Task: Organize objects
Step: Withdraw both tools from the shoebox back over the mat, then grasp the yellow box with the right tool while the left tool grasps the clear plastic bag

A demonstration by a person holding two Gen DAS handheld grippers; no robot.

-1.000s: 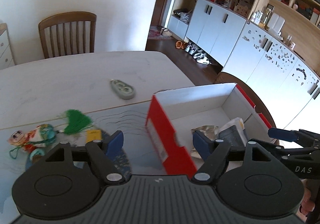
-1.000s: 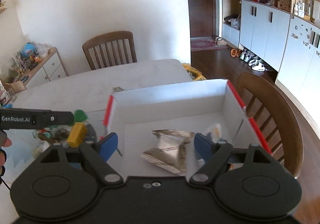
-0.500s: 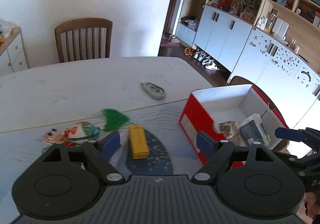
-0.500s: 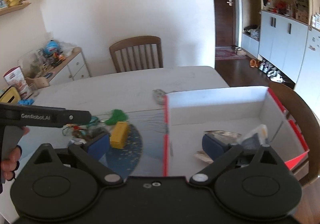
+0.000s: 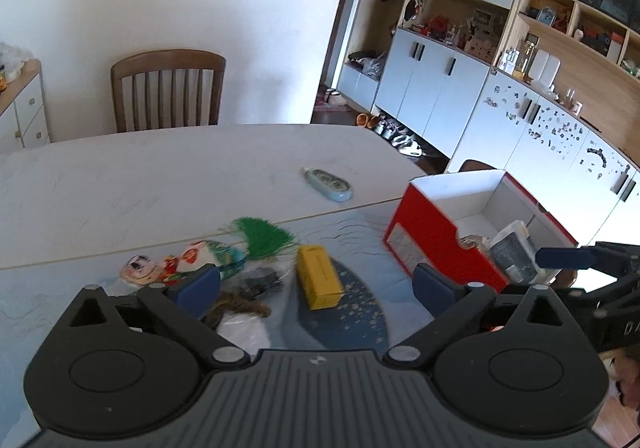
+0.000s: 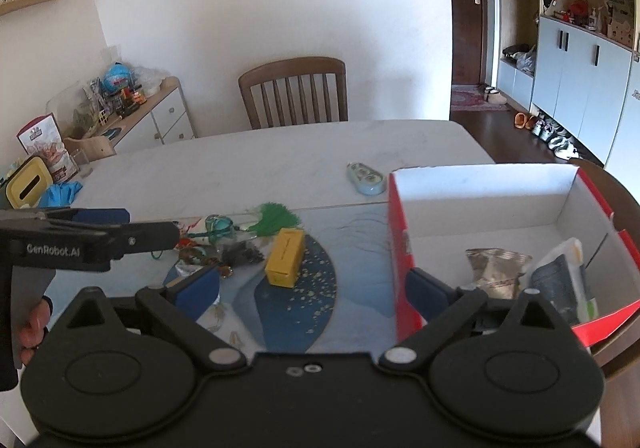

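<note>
A yellow box (image 5: pixel 319 281) (image 6: pixel 285 257) lies on the blue patterned mat (image 5: pixel 352 324), in line with the gap between both pairs of fingers. My left gripper (image 5: pixel 314 284) hovers before it with its jaws opening and nothing between the pads. My right gripper (image 6: pixel 312 286) stands wide open and empty, its right finger in front of the red box's wall (image 6: pixel 400 248). The red box (image 5: pixel 432 236) holds a silver packet (image 6: pixel 496 268) and a dark pouch (image 6: pixel 560 284). A green tassel (image 5: pixel 264 236), a colourful doll charm (image 5: pixel 176 264) and small dark items (image 5: pixel 260 280) lie left of the yellow box.
A pale oval tape dispenser (image 5: pixel 328 183) sits on the white table (image 5: pixel 160 176) beyond the mat. A wooden chair (image 6: pixel 294 92) stands at the far side, another (image 6: pixel 616 188) behind the red box. A yellow tissue box (image 6: pixel 28 184) and blue gloves (image 6: pixel 60 194) lie far left.
Both views have swung left, from over the red box to over the mat with the loose items. Both pairs of jaws have spread wider. The yellow box now sits in front of both grippers.
</note>
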